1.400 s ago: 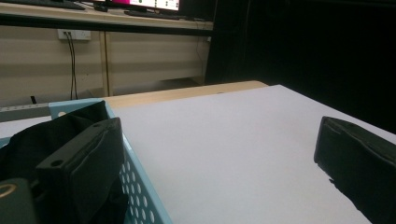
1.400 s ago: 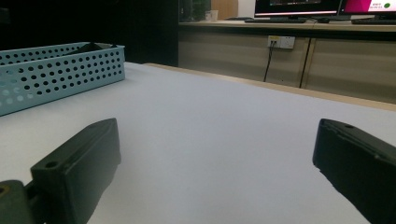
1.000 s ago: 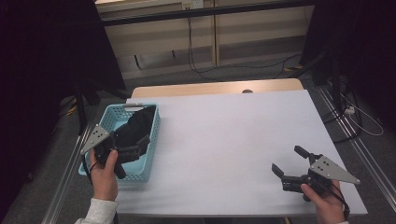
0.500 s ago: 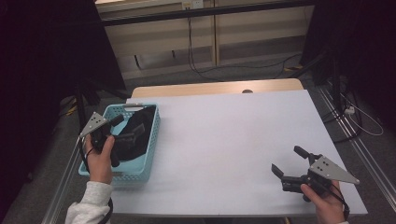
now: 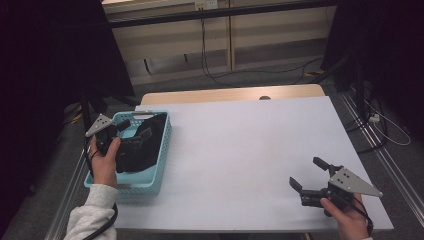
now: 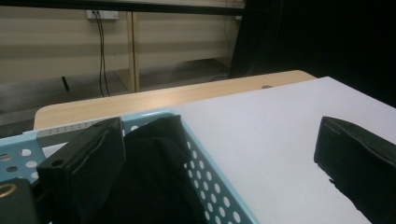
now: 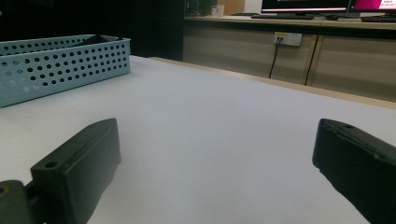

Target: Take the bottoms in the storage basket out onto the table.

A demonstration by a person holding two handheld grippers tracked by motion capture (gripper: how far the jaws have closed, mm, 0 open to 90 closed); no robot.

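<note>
- Over the basket (image 5: pixel 161 150) at the table's left edge, I hold my left gripper (image 5: pixel 131 131) with its jaws spread wide and nothing between them.
- Inside the basket lies the black cloth (image 5: pixel 145 150), bunched against the right wall and rising to about the rim; from the left gripper view it sits just right of my left-hand jaw, dark and folded (image 6: pixel 154 172).
- It looks soft and limp to me, light, with no stiff edge, so I expect it to sag and trail once lifted.
- A raised fold near the top of the heap seems the best hold: a pinch there should gather enough layers not to slip, and keep my jaws off the perforated plastic wall.
- The basket itself looks light and could slide or tip if the cloth snags on its rim.
- My right gripper (image 5: pixel 311 177) rests low over the white table (image 5: pixel 240 150) near the front right corner, jaws apart and empty, well away from the basket.
</note>
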